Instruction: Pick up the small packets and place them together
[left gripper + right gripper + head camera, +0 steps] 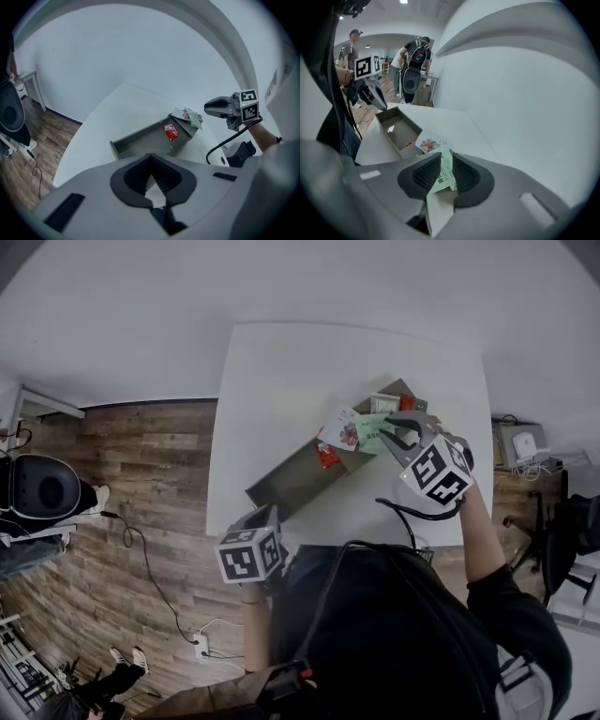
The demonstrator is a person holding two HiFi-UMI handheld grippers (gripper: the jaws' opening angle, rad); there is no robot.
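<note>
By tray (291, 479) | left gripper (263, 515) jaws together | right gripper (442, 158) apart round green packet (373, 435), illegible

The white table (281, 371) carries one thing directly: a long grey open tray (291, 479), lying slantwise across its top. The tray's near end sits just ahead of the fingers of the left gripper (265, 514). Its far end lies just beside the fingers of the right gripper (401, 434).

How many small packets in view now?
4: green packet between the right gripper's jaws; pictured white packet beside it; red packet inside the tray; white-and-red packet at the tray's far corner. Others may be hidden.
</note>
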